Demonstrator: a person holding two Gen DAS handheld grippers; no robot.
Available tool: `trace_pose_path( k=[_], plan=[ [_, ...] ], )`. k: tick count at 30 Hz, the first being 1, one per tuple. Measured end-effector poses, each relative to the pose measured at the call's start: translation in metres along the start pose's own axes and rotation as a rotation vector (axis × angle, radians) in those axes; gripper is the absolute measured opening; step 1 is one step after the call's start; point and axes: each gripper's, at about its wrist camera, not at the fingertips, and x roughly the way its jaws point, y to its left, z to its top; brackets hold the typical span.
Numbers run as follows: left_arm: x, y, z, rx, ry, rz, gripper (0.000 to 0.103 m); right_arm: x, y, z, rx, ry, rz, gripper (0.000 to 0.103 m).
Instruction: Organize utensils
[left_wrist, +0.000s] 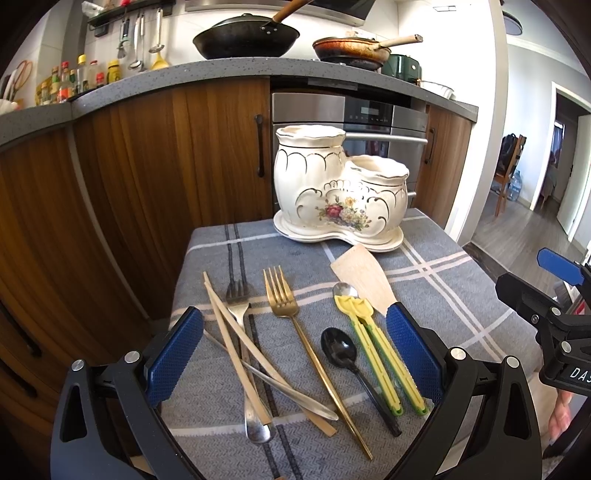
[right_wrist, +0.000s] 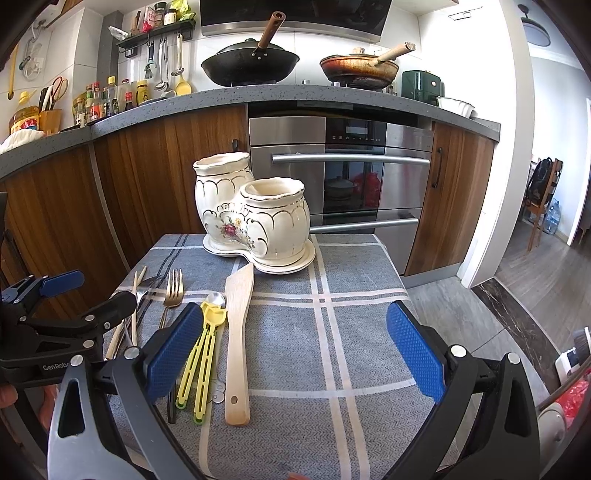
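A white ceramic two-pot holder (left_wrist: 338, 190) (right_wrist: 255, 214) with a flower print stands on its saucer at the far end of the small table. On the grey checked cloth (left_wrist: 436, 295) lie wooden chopsticks (left_wrist: 236, 339), a silver fork (left_wrist: 240, 321), a gold fork (left_wrist: 291, 314), a black spoon (left_wrist: 341, 350), yellow-green tongs (left_wrist: 373, 343) (right_wrist: 205, 350) and a wooden spatula (left_wrist: 364, 275) (right_wrist: 238, 332). My left gripper (left_wrist: 295, 354) hovers open above the forks and spoon. My right gripper (right_wrist: 295, 350) is open over the cloth, just right of the spatula.
Wooden cabinets (left_wrist: 122, 166) and a steel oven (right_wrist: 354, 177) rise right behind the table. A worktop above carries a black wok (left_wrist: 245, 38), a frying pan (right_wrist: 360, 66) and bottles. The table's right edge drops to a tiled floor (right_wrist: 461, 314).
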Motion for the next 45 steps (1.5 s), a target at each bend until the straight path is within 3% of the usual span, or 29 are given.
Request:
trace_pose_path(
  k=[25, 33, 45],
  plan=[
    [0.007, 0.002, -0.003, 0.001, 0.021, 0.003, 0.098, 0.009, -0.003, -0.003, 0.014, 0.032, 0.01, 0.098],
    [0.024, 0.026, 0.0, 0.007, 0.048, 0.058, 0.098, 0.059, -0.004, -0.002, -0.007, 0.172, 0.083, 0.098],
    [0.045, 0.06, -0.002, 0.002, 0.091, 0.058, 0.098, 0.109, 0.004, 0.008, 0.006, 0.266, 0.199, 0.098]
  ],
)
